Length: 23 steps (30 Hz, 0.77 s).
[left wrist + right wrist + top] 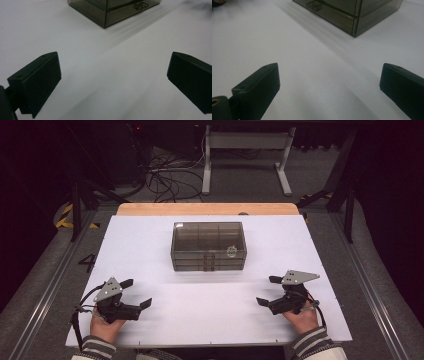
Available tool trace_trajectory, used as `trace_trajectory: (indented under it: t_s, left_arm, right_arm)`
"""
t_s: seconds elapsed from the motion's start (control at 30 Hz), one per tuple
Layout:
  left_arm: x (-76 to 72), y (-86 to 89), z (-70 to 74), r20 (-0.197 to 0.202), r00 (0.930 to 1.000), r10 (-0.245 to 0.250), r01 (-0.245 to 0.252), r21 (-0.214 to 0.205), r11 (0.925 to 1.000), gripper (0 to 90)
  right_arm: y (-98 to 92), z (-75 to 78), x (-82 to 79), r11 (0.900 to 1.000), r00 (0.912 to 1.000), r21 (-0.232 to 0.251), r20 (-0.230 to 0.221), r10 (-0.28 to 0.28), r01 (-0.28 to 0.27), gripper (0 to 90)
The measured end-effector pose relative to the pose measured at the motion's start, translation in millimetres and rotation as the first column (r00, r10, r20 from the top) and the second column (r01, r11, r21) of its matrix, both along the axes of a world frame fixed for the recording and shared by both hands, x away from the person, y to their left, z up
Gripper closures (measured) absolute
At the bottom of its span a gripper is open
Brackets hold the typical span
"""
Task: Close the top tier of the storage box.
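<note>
1. Your left tool (139,293) rests on the white worktop (200,315) — jaws wide apart, gripping nothing.
2. The smoky drawer box (208,246) sits mid-worktop (well apart from both tools).
3. Your right tool (265,290) — equally spread, empty.

Smoky-brown box (208,245) (translucent), white table (150,250), black tongs (137,294).
</note>
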<state>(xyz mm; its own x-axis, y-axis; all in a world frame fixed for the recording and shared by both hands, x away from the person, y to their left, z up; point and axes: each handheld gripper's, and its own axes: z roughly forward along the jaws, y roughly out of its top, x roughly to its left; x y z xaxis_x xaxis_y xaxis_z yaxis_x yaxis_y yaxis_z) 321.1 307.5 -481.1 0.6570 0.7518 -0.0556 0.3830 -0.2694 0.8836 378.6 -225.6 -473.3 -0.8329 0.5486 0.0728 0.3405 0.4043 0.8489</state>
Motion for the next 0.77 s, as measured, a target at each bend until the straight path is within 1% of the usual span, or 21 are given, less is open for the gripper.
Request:
trace_trajectory:
  t_s: [0.3, 0.37, 0.4, 0.43, 0.53, 0.67, 0.7, 0.73, 0.77]
  left_arm:
    - [1.1, 1.1, 0.1, 0.000, 1.0000, 0.005, -0.005, -0.007, 1.0000, 0.0]
    - [1.4, 2.2, 1.0, -0.009, 1.0000, 0.004, -0.004, -0.025, 0.9997, 0.0]
    - [1.4, 2.8, 1.4, -0.016, 0.9999, -0.002, 0.001, -0.047, 0.9989, 0.0]
    - [1.2, 3.3, 1.8, -0.017, 0.9998, -0.004, 0.003, -0.056, 0.9984, 0.0]
    - [1.0, 4.2, 2.0, -0.011, 0.9999, 0.011, -0.011, -0.043, 0.9990, 0.0]
    - [0.7, 3.8, 2.0, -0.009, 0.9999, 0.011, -0.011, -0.042, 0.9991, 0.0]
    - [0.7, 4.1, 2.1, -0.005, 0.9999, 0.014, -0.014, -0.036, 0.9993, 0.0]
    - [0.4, 3.8, 2.0, -0.004, 0.9999, 0.015, -0.016, -0.041, 0.9990, 0.0]
    - [0.1, 4.1, 1.9, 0.003, 0.9998, 0.019, -0.019, -0.037, 0.9991, 0.0]
  right_arm:
    - [0.0, 0.1, -0.1, 1.0000, 1.0000, 0.000, 0.001, -0.001, 0.001, 3.7]
    - [0.0, 0.1, -0.1, 1.0000, 1.0000, 0.000, 0.001, -0.001, 0.001, 3.7]
    - [0.1, 0.0, -0.1, 1.0000, 1.0000, 0.000, 0.001, -0.001, 0.001, 3.7]
    - [0.2, 0.0, -0.2, 1.0000, 1.0000, -0.001, 0.002, -0.001, 0.001, 3.7]
    - [0.1, 0.2, -0.4, 1.0000, 1.0000, 0.000, 0.003, 0.001, -0.001, 3.6]
    - [0.2, 0.1, -0.3, 1.0000, 1.0000, 0.000, 0.004, 0.001, -0.001, 3.6]
    - [0.2, 0.1, -0.2, 1.0000, 1.0000, 0.000, 0.004, 0.000, 0.000, 3.6]
    - [0.3, 0.1, -0.1, 1.0000, 1.0000, 0.000, 0.004, 0.001, -0.001, 3.3]
    - [0.3, 0.2, 0.0, 1.0000, 1.0000, 0.000, 0.004, 0.002, -0.002, 3.2]
